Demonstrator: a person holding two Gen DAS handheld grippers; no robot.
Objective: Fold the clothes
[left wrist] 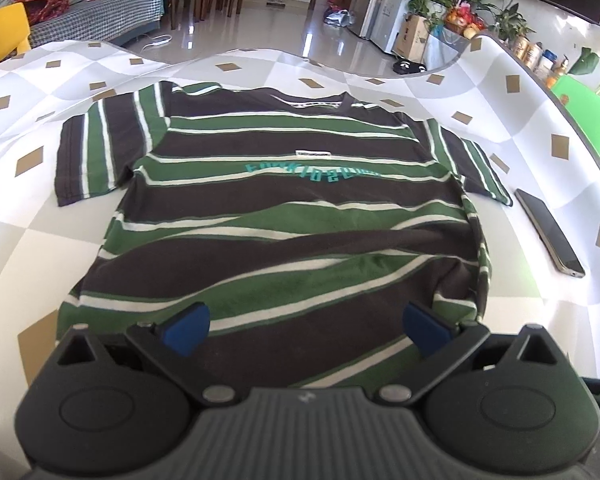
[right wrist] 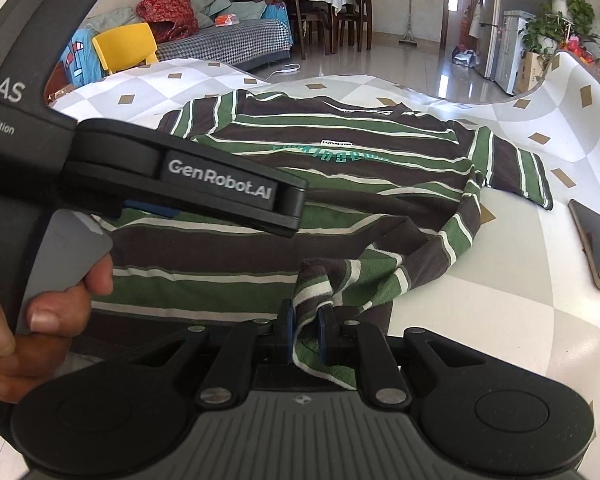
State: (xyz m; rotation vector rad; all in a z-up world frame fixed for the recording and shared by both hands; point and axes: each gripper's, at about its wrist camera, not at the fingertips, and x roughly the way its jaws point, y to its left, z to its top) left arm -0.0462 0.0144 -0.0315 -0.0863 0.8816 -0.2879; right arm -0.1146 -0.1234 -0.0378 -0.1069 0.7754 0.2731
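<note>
"GenRobot.AI" is printed on the left gripper.

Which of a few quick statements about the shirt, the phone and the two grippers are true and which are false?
1. The right gripper is shut on the shirt. True.
2. The left gripper is clamped on a sleeve. False: it is open over the hem with nothing between its fingers.
3. The phone lies on the shirt. False: it lies on the table beside the shirt, apart from it.
4. The shirt is striped green, brown and white. True.
5. The shirt's collar is at the far end from the grippers. True.
</note>
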